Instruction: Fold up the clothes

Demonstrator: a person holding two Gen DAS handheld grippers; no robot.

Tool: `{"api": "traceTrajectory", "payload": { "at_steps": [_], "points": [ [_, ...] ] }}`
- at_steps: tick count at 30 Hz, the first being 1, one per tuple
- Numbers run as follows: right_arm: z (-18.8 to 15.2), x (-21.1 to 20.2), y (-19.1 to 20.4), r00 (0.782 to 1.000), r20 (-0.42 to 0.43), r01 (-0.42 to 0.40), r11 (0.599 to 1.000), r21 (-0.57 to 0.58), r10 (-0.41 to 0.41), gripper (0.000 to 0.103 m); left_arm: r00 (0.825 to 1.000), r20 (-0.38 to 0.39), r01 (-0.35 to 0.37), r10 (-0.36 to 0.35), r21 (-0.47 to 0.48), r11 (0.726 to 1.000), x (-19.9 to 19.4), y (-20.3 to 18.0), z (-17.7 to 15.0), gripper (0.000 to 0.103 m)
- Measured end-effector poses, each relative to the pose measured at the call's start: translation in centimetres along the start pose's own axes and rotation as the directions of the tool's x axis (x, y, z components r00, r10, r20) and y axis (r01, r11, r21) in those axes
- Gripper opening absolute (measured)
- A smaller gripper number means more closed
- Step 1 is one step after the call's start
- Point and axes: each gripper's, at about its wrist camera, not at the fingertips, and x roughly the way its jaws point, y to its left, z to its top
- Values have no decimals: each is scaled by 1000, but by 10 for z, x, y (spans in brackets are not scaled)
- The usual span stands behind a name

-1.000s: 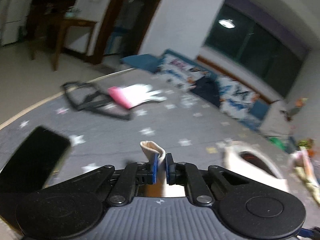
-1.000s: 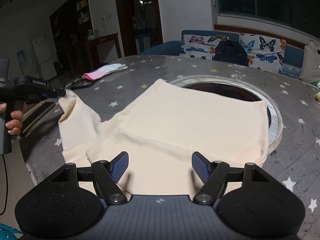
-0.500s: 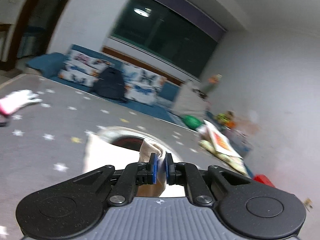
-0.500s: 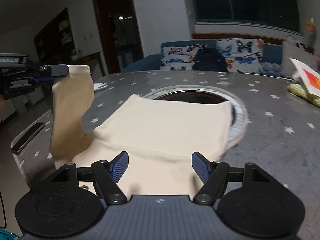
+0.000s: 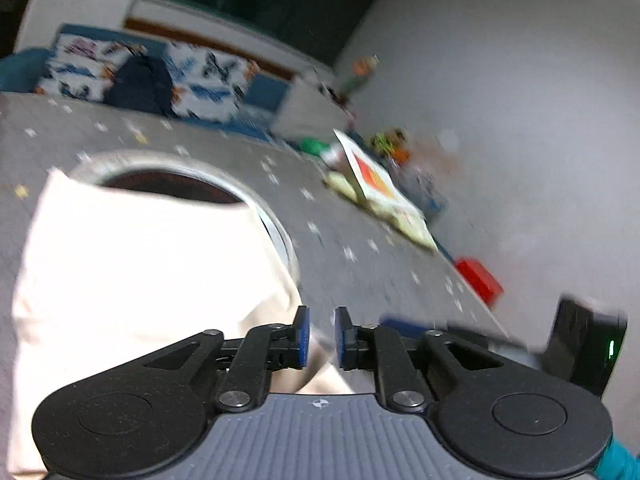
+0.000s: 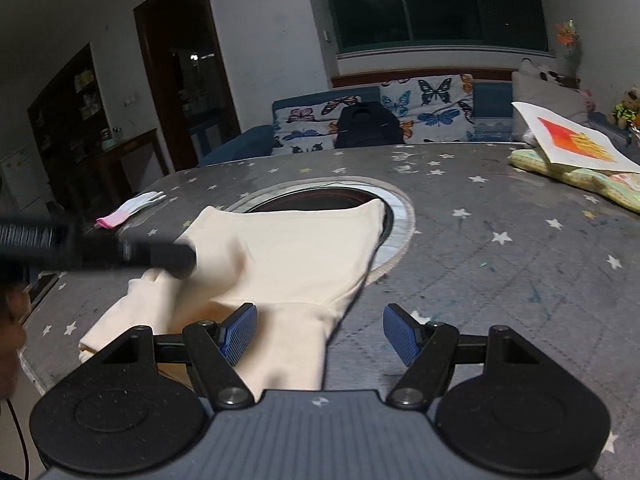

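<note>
A cream garment [image 6: 296,248] lies on the grey star-patterned table [image 6: 500,264], partly over a round metal-rimmed opening [image 6: 400,216]. It also shows in the left wrist view [image 5: 140,264]. My left gripper [image 5: 321,338] hovers over the garment's right side; its jaws stand a little apart with nothing between them. It also shows blurred in the right wrist view [image 6: 176,257], above the folded-in sleeve. My right gripper [image 6: 320,330] is open and empty above the garment's near edge.
A pink-and-white glove [image 6: 132,208] lies at the table's far left. A booklet on a green cloth [image 6: 572,152] sits at the far right. A red block [image 5: 480,280] and a black device [image 5: 584,344] are near the table's right edge. A sofa [image 6: 400,116] stands behind.
My left gripper carried the sleeve up and rightward across the garment, then let it go; its jaws now stand apart. The right gripper stayed open and shifted slightly right.
</note>
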Motion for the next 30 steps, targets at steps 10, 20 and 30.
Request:
{"api": "traceTrajectory", "payload": {
  "at_steps": [10,20,30],
  "points": [
    [5,11,20,999,-3,-48,998,-47,48,63,993,-5,-121,121,22,992,-33,47,-15,29],
    [7,51,56,987,-68,-154,981,-121,146,55,958,-22,-287,287,-5,958,-41,103,-18,27],
    [6,64,52,991,-112,-97,981,-169,79,54,961,11,-276,276,39,960,-38,99,1,39]
  ]
}}
